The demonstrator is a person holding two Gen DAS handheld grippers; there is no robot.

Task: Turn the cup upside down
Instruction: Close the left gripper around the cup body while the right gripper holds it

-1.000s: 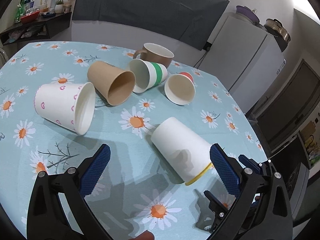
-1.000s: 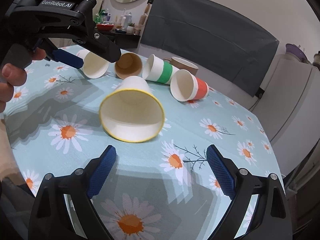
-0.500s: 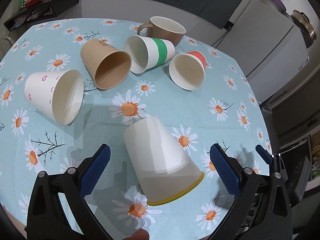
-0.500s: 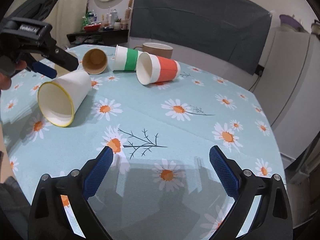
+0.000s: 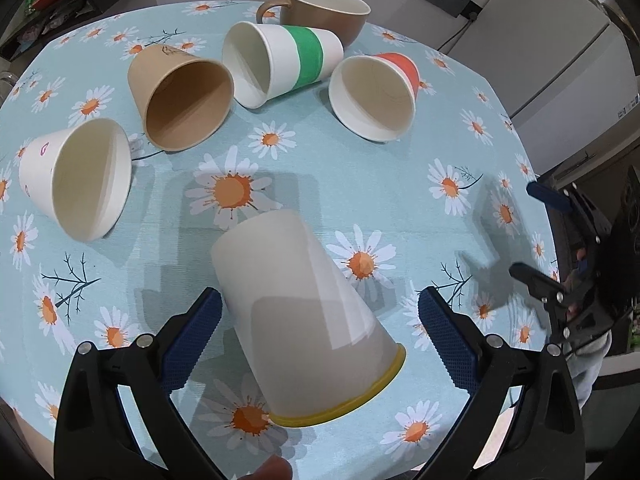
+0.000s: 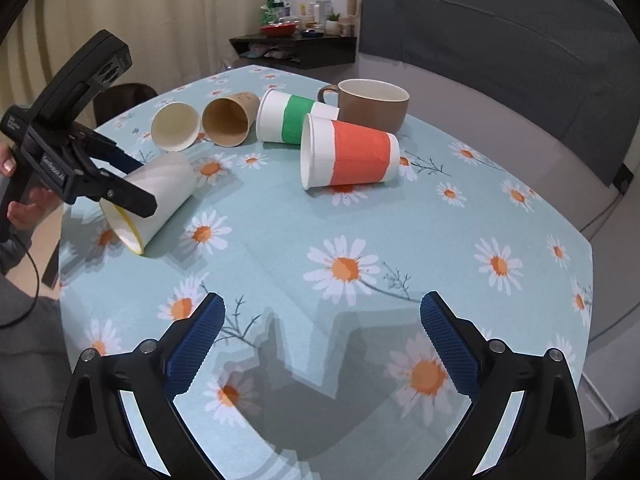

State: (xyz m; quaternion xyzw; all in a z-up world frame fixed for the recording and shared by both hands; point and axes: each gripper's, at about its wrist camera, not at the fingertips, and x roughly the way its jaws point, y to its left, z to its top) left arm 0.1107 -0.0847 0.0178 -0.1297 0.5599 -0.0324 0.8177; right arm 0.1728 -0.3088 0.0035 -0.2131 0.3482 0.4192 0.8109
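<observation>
Left gripper (image 5: 320, 316): jaws spread wide around the yellow-rimmed cup (image 5: 308, 316), pads either side of it; whether they touched it could not be told
Yellow-rimmed cup: lay on its side on the daisy tablecloth (image 5: 360, 184), rim toward the gripper
Right gripper (image 6: 320, 336): jaws wide, nothing between them; hovered above the cloth
Behind: four paper cups on their sides; brown mug (image 5: 324, 6) upright

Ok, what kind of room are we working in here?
Most likely a home kitchen or dining area: a table with a daisy-print tablecloth, a white fridge just beyond it, and a wall shelf crowded with bottles and a red bowl.
</observation>
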